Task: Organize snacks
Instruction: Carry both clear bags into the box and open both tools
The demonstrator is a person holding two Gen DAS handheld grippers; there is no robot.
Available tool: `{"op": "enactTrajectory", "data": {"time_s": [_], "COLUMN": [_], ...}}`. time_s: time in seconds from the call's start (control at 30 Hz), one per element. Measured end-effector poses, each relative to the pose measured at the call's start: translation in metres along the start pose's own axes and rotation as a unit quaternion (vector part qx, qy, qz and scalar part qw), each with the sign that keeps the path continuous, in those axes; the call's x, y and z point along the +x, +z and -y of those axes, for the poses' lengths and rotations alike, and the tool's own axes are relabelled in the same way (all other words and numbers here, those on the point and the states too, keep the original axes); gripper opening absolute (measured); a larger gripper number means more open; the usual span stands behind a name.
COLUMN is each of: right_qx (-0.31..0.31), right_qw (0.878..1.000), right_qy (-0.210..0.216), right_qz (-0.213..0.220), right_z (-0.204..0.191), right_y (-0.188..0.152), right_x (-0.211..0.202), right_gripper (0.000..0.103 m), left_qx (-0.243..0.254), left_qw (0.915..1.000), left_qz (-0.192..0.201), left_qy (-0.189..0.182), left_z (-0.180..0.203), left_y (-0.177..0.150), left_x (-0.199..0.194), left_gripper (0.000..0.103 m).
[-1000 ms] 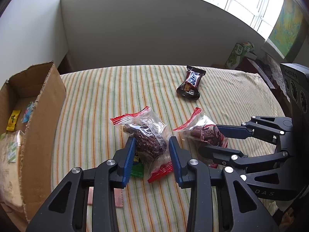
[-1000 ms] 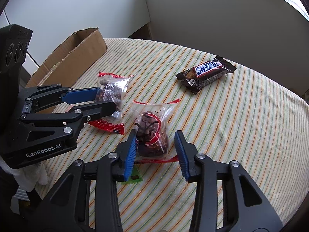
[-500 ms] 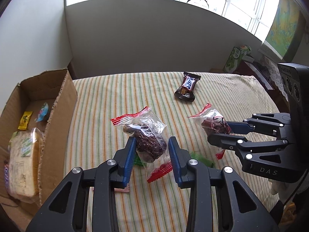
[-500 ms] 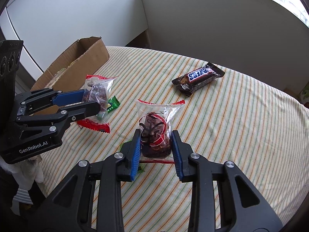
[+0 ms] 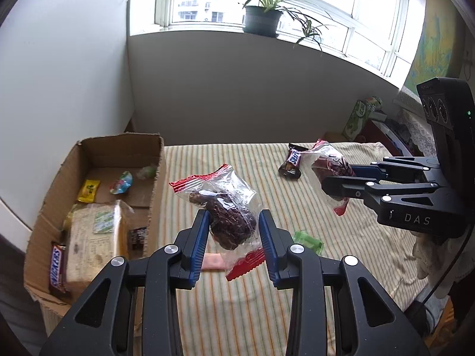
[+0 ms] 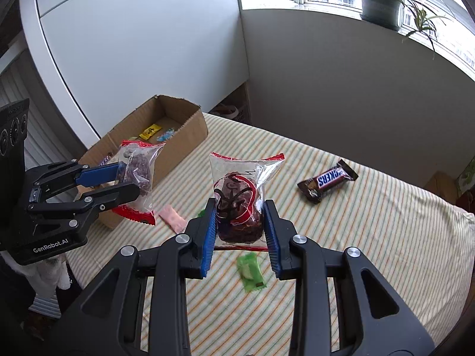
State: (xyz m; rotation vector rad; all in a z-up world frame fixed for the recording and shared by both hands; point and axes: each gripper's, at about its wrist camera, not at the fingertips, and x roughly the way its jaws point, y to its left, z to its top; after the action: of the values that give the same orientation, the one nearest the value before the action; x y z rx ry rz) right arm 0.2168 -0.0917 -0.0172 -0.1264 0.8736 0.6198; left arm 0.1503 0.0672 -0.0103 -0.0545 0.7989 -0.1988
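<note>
Since a second ago both tools have risen off the striped table [image 5: 350,255], each carrying its packet. The left tool [image 5: 233,237] is clamped on a clear packet [image 5: 225,207]; the right tool [image 6: 240,231] pinches a red-printed packet [image 6: 239,207]. The cardboard box [image 5: 154,184] now lies just left of the left tool, top open. Between the tools, bare cloth holds a green candy [image 6: 251,271] and pink wrapper [image 6: 173,221]; a Snickers bar [image 6: 328,181] lies beyond.
</note>
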Motion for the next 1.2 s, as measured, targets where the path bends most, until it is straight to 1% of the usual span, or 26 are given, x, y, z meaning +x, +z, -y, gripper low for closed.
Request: {"op": "enactTrajectory", "data": {"time_s": [0.27,0.53,0.83,1.17,1.2], "right_qx": [-0.033,-0.044,-0.059,-0.078,-0.079], "right_qw": [0.999,0.998,0.997,0.995,0.995], "right_qy": [0.017,0.034,0.041,0.046,0.046], "right_qz": [0.008,0.003,-0.015,-0.041,-0.043], "right_z": [-0.039,-0.072,-0.103,-0.133,-0.134], "right_y": [0.033,0.063,0.085,0.091,0.091], "right_x": [0.005,0.036,0.082,0.119,0.122], "right_gripper": [0.031,0.031,0.031,0.032,0.034], "left_qx": [-0.020,-0.050,-0.079,-0.092,-0.091], "left_qw": [0.9989,0.9958,0.9921,0.9912,0.9914], "left_qz": [0.024,0.029,0.023,0.018,0.016], "left_qy": [0.036,0.071,0.095,0.094,0.093], "left_z": [-0.043,-0.089,-0.128,-0.145,-0.146], "left_y": [-0.005,-0.014,-0.023,-0.027,-0.027], "left_x": [-0.035,-0.049,-0.045,-0.034,-0.033], "left_gripper": [0.033,0.033,0.033,0.033,0.034]}}
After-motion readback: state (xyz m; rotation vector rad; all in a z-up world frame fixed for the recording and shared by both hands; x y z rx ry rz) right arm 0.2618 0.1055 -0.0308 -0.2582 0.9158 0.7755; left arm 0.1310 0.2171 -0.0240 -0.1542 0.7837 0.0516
